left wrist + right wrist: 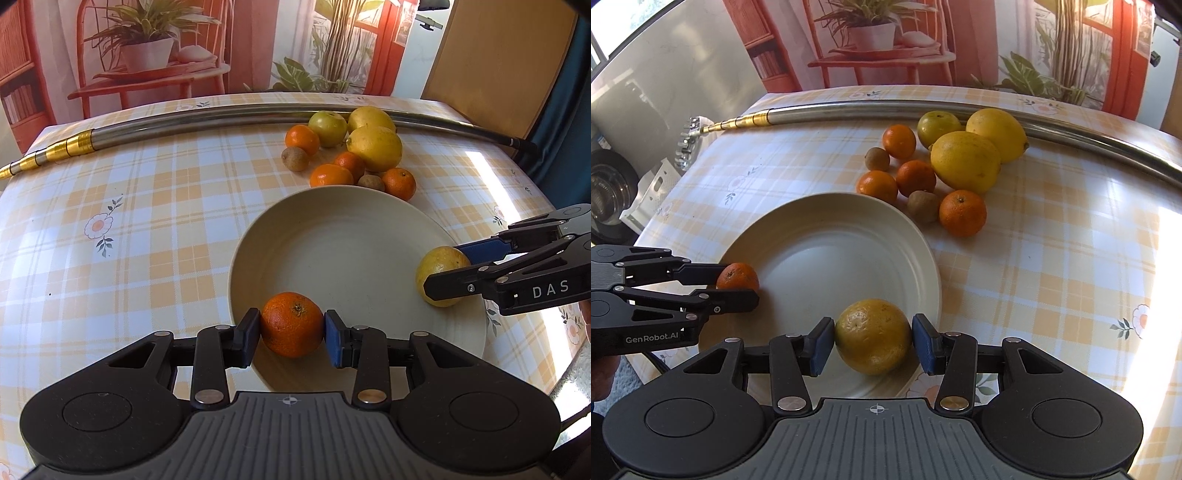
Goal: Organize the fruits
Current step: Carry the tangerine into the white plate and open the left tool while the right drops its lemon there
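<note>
Far left on the checked tablecloth (155, 206), a telescopic metal pole (221, 120) with a gold end, lying along the far edge. Nearer, over the near-left rim of the cream plate (354, 236), the left gripper (291, 334), pads pressed on either side of a mandarin (292, 324), gripping it just above or on the plate; contact with the plate impossible to tell. Beyond the plate's far rim, a loose cluster: four mandarins (302, 139), two kiwis (294, 158), a greenish apple (328, 128), two lemons (375, 147). At the right rim, the right gripper (873, 341), clamped on a yellow citrus fruit (873, 336) at the plate's edge.
</note>
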Available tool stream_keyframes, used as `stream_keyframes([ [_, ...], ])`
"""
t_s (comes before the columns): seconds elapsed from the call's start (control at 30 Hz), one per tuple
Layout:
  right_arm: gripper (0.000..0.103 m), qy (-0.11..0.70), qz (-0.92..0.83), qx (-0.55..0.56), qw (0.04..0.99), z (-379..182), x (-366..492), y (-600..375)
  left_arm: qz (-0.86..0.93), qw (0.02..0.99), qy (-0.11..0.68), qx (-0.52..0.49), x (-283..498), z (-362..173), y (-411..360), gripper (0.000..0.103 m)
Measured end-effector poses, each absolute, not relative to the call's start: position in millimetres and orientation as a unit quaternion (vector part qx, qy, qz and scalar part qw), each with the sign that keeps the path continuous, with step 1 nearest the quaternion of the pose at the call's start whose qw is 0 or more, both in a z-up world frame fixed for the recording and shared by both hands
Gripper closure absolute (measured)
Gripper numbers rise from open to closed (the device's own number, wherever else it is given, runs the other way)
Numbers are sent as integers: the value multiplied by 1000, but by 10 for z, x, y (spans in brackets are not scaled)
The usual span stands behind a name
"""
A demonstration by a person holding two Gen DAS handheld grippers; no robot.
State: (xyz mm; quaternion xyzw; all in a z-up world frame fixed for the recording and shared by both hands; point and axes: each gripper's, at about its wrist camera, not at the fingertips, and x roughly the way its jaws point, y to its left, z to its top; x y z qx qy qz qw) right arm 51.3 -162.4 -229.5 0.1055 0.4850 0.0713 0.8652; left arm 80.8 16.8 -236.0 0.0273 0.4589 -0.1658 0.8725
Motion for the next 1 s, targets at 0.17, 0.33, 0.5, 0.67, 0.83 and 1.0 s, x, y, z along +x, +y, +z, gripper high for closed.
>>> stream_keyframes([
  [0.17, 60, 483, 72, 110, 866, -2299, 500, -1637, -165, 872, 460, 21, 805, -2369, 178, 63],
  [0.33, 60, 481, 73, 111, 866, -2290, 493, -1627, -165, 871, 461, 27, 804, -2374, 147, 63],
  [0.5, 59, 476, 73, 120, 868, -2265, 469, -1646, -167, 871, 462, 17, 809, -2367, 166, 61],
  [0.67, 53, 460, 75, 112, 878, -2183, 431, -1635, -163, 873, 459, 18, 790, -2349, 157, 58],
  [0.83, 52, 428, 63, 115, 894, -2029, 391, -1712, -160, 877, 452, 11, 777, -2320, 180, 57],
  [1.0, 52, 398, 33, 124, 908, -1908, 360, -1831, -157, 882, 444, 3, 790, -2261, 225, 57],
])
